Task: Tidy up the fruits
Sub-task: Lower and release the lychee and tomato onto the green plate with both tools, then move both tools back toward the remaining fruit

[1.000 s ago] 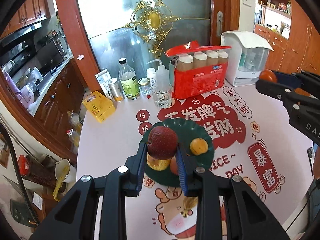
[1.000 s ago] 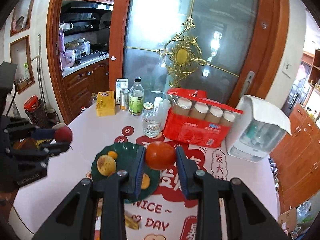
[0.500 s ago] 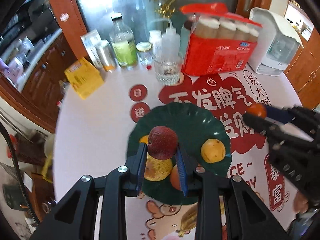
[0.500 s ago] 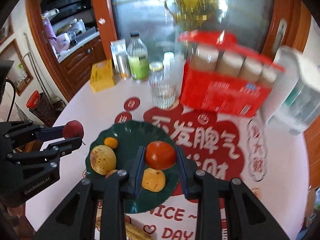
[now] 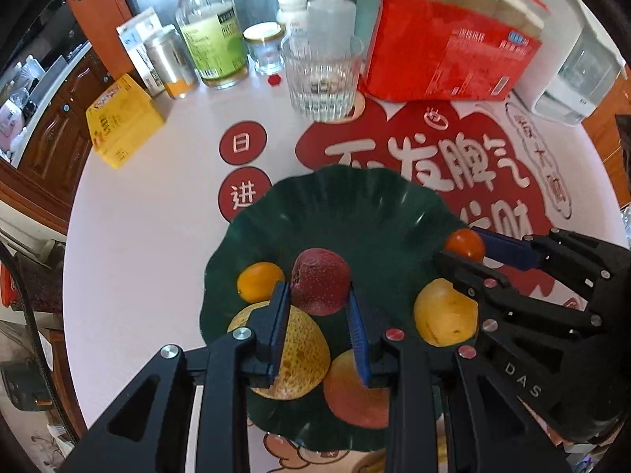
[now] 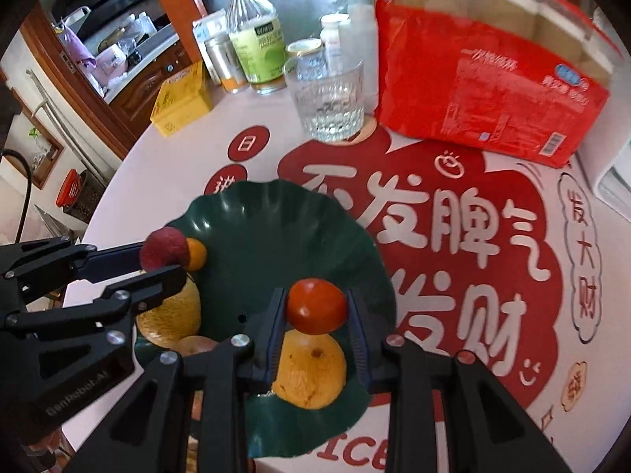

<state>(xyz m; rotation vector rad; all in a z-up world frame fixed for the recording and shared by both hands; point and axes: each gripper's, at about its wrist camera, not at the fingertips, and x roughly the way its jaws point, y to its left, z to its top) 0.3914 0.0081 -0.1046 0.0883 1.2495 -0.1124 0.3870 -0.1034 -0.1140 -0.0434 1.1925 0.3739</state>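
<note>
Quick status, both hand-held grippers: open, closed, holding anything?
Left hand-held gripper: closed on the dark red fruit, above the green plate.
Right hand-held gripper: closed on the tomato, above the same plate.

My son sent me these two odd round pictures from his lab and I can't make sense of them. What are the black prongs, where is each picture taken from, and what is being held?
There is no robot here: a person holds a hand-held two-finger gripper in each hand, and each gripper carries a wide-angle camera that looks along its own fingers. That lens makes the pictures round and bent.

In the left camera's picture, the left gripper at the bottom is shut on a dark red fruit; the black tool at the right is the other gripper.

In the right camera's picture, the right gripper is shut on a red-orange fruit.

Both hang over a green plate that already has several yellow and orange fruits on it.

Behind it on the table stand a drinking glass, a red package, a yellow box and some bottles.
</note>
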